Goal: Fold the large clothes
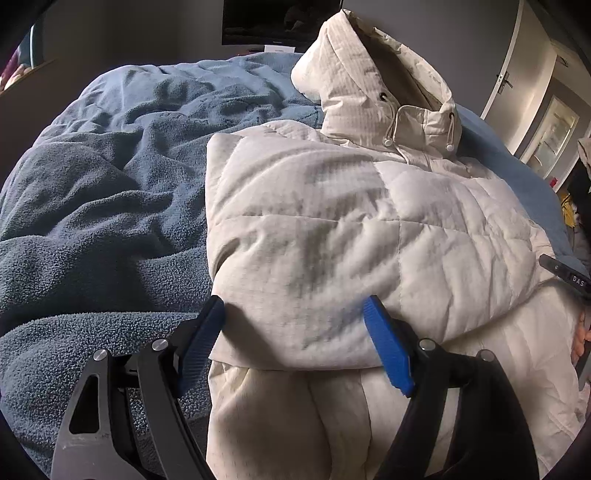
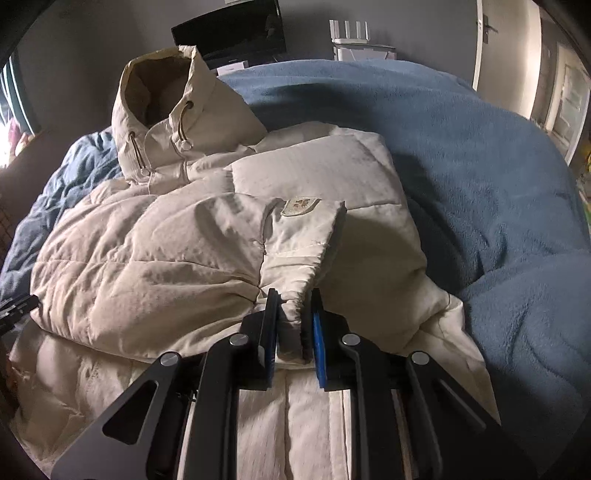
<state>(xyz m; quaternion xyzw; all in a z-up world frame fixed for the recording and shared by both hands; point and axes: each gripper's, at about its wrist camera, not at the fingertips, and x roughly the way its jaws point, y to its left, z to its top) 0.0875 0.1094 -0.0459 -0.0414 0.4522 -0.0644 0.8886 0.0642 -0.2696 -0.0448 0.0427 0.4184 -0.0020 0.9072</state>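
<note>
Right hand-held gripper (image 2: 293, 314) sits clamped on a sleeve cuff of the cream quilted hooded puffer jacket (image 2: 207, 236). Left hand-held gripper (image 1: 295, 332) hovers jaws apart over the folded sleeve edge. Jacket lies front-up on the blue fleece blanket (image 1: 103, 192), long axis pointing away, hood (image 2: 162, 103) farthest. Dark monitor (image 2: 236, 33) beyond.
</note>
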